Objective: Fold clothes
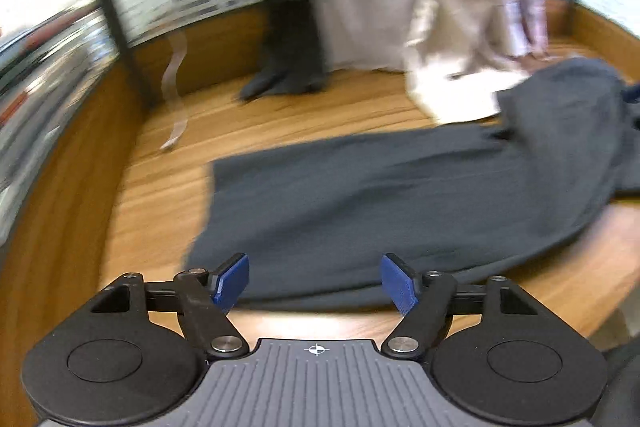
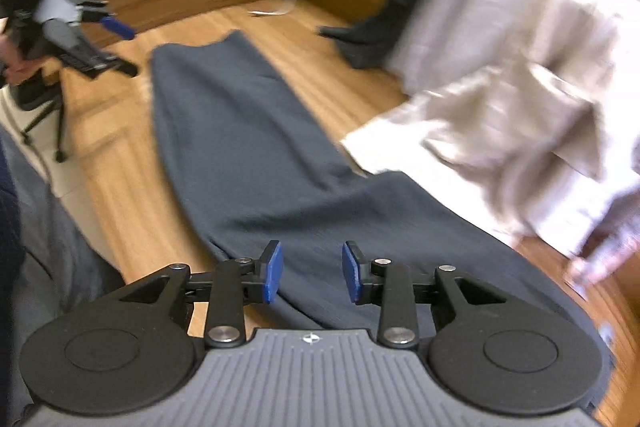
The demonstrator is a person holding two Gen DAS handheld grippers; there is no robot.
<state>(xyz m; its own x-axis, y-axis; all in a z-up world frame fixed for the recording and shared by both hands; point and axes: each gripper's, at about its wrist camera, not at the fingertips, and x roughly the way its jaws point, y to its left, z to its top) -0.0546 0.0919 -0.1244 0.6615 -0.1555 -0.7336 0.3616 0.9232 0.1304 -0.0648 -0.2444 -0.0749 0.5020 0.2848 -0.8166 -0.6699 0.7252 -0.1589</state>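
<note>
The left gripper points forward and steeply down over the near edge of a dark grey garment; its blue pads stand wide apart with nothing between them, and the cloth lies below and beyond them, not pinched; in the right wrist view the same tool appears at 10 o'clock, held in a hand above the wooden table, clear of the cloth. The right gripper also tilts forward and down above the garment; its pads are parted about half as far as the left pair, the gap empty, the cloth under them but not gripped. The garment lies flat on the table as a long narrow strip; in the right wrist view its long axis runs from the gripper at 6 o'clock away toward 11 o'clock, ending in a squared edge; in the left wrist view the strip runs across the picture from 9 o'clock to 3 o'clock, with a bunched end rising at 3 o'clock. A heap of pale cloth sits on the table at 2 o'clock of the right wrist view, touching the garment's edge; a black garment hangs beyond at 12 o'clock in the left wrist view. Both views are blurred.
</note>
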